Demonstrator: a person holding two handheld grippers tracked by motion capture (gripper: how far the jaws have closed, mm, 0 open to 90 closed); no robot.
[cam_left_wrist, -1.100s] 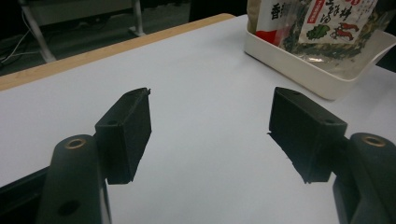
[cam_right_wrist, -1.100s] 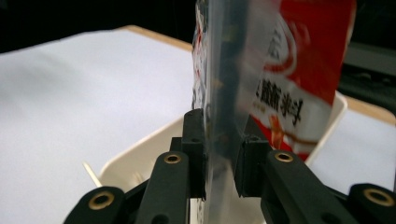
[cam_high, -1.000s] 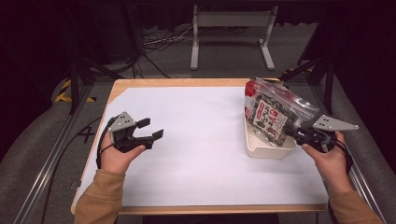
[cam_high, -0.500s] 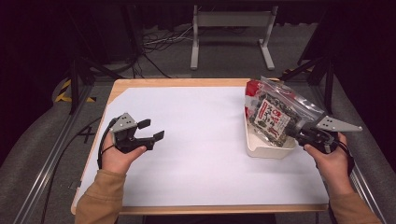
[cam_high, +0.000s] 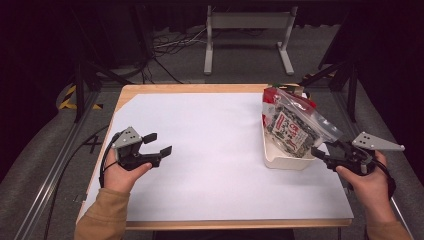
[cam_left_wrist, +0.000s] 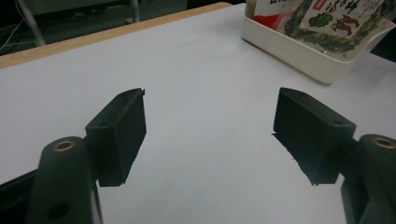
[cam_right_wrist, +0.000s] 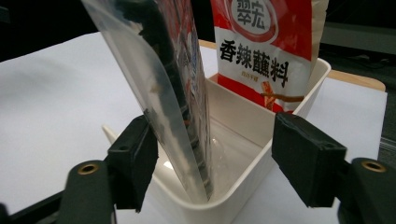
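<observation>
At the left of the counter (cam_high: 215, 150), near the person's side, the left gripper (cam_high: 159, 145) rests low over the bare white sheet with its jaws spread and nothing between them; its own view looks across the sheet toward the tray's far-off corner. It seems parked there to stay out of the way while the other hand does the work.

Over at the right edge, the white tray (cam_high: 282, 161) stands on the sheet. A clear zip bag (cam_high: 290, 127) of printed packets leans in it, its lower end down inside the tray and its upper end tilted toward the near right; a red seasoning pouch (cam_right_wrist: 268, 51) stands upright behind it at the tray's far end. The bag appears set on edge so that it files in beside the pouch rather than lying flat.

At the tray's near right corner, the right gripper (cam_high: 322, 152) has just been opening its jaws. In the right gripper view they stand wide, the bag's edge still between them and close against one pad, so the grip looks released.

Compared with a second ago, the bag sits deeper in the tray instead of hanging pinched in the jaws. The left gripper has hardly shifted.
</observation>
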